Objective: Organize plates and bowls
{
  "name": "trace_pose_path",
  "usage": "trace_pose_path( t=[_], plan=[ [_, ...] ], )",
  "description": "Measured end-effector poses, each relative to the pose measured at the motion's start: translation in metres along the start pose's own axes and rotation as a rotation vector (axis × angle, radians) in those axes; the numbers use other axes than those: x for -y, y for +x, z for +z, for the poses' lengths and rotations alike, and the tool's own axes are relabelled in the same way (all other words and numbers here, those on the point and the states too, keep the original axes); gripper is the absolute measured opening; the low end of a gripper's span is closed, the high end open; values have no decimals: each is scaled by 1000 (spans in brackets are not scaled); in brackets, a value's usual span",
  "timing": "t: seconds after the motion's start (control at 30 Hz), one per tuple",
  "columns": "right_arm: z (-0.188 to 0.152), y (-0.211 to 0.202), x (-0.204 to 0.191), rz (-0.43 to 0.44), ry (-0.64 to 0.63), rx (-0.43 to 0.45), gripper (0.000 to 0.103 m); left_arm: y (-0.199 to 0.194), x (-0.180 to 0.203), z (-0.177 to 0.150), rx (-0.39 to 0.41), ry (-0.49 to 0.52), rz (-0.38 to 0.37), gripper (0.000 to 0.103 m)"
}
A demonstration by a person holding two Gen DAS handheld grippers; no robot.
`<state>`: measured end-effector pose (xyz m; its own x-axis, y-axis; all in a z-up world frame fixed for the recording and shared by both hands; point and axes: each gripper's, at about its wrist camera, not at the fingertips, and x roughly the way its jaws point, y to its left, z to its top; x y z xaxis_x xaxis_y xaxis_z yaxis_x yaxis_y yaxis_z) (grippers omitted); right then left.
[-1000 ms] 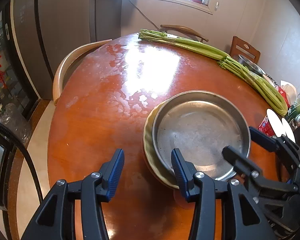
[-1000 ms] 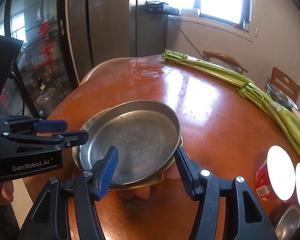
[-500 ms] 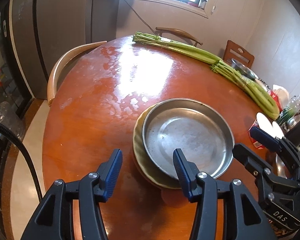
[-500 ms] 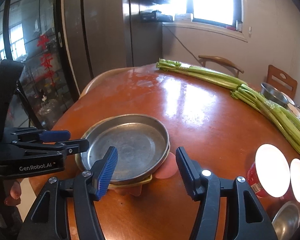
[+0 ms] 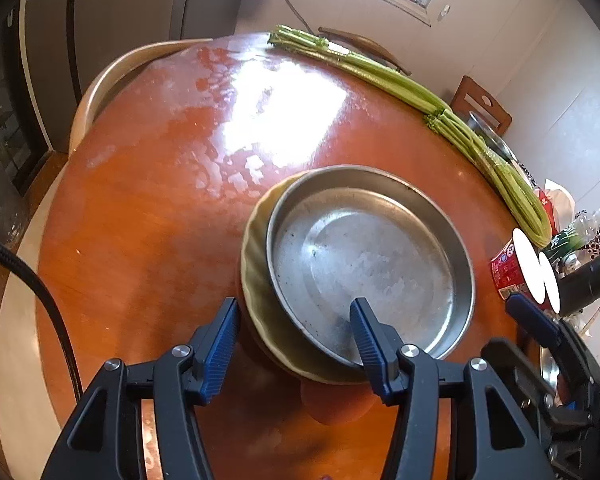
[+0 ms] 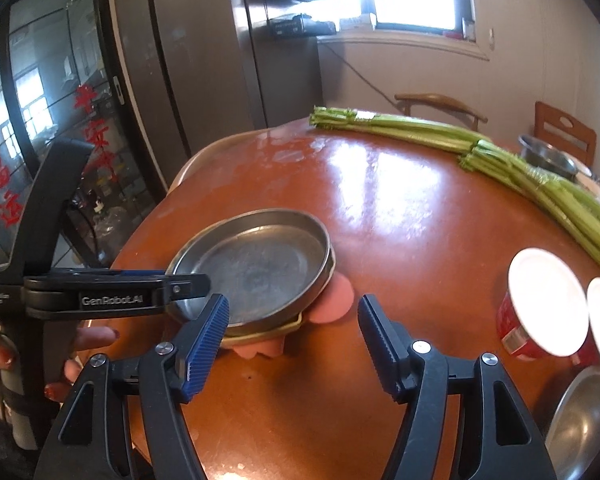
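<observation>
A steel pan (image 5: 364, 264) sits stacked in a pale yellow scalloped plate (image 5: 256, 264), with a pink plate (image 5: 332, 404) peeking out underneath, on the round red-brown table (image 5: 160, 200). My left gripper (image 5: 294, 344) is open, its jaws straddling the near rim of the stack. In the right wrist view the same stack of pan (image 6: 256, 268), yellow plate (image 6: 276, 330) and pink plate (image 6: 332, 304) lies ahead to the left. My right gripper (image 6: 292, 336) is open and empty, back from the stack. Its side shows in the left wrist view (image 5: 540, 328).
Long celery bunches (image 6: 500, 168) lie across the table's far side. Two red cups with white lids (image 6: 540, 304) stand at the right, with a steel bowl (image 6: 584, 420) near the front right edge and another (image 6: 548, 156) at the back. Chairs surround the table.
My right gripper has drawn back and up from the stack. My left gripper has moved in close over the stack's near rim. The stack has stayed in place.
</observation>
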<state>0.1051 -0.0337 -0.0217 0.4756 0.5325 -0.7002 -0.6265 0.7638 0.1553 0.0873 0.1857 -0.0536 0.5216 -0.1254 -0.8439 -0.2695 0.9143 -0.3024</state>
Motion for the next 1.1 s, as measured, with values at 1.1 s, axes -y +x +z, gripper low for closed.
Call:
trace_pose_path(
  t=[1.1],
  plan=[
    [6, 34, 40, -28, 86, -49, 69, 43, 60, 37, -13, 117, 25, 57]
  ],
)
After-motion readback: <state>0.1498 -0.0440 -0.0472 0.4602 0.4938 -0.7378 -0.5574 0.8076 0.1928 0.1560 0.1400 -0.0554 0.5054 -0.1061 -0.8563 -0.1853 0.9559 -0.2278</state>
